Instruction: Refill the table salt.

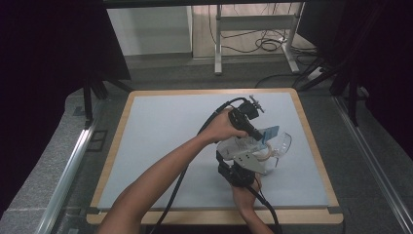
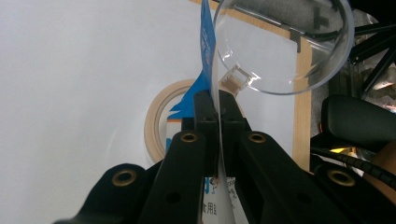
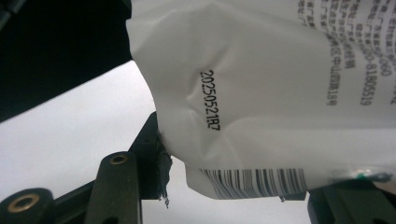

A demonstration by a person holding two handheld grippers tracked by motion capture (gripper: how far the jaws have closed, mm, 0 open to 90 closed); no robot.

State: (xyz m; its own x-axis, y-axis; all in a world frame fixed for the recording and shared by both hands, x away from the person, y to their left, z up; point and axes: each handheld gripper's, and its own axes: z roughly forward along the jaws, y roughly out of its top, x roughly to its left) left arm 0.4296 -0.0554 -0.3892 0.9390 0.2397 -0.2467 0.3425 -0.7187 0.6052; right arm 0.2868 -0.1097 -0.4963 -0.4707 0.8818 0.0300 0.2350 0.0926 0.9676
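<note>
A white packet [image 3: 261, 93] with black print, a barcode and a blue top edge [image 1: 269, 132] is held up over the right half of the table between both grippers. My left gripper [image 2: 215, 100] is shut on the packet's thin blue-and-white edge [image 2: 207, 46]; in the high view it [image 1: 257, 132] reaches in from the left. My right gripper [image 3: 247, 168] is shut on the packet's bulging lower part, with its grey plate [image 1: 248, 161] showing below the packet.
A clear plastic bowl [image 1: 281, 143] sits just right of the packet and appears close ahead of the left jaws [image 2: 285, 46]. A beige tape roll [image 2: 156, 122] lies on the pale table top [image 1: 160, 141] under the packet. The table's wooden right rim [image 1: 316, 156] is near.
</note>
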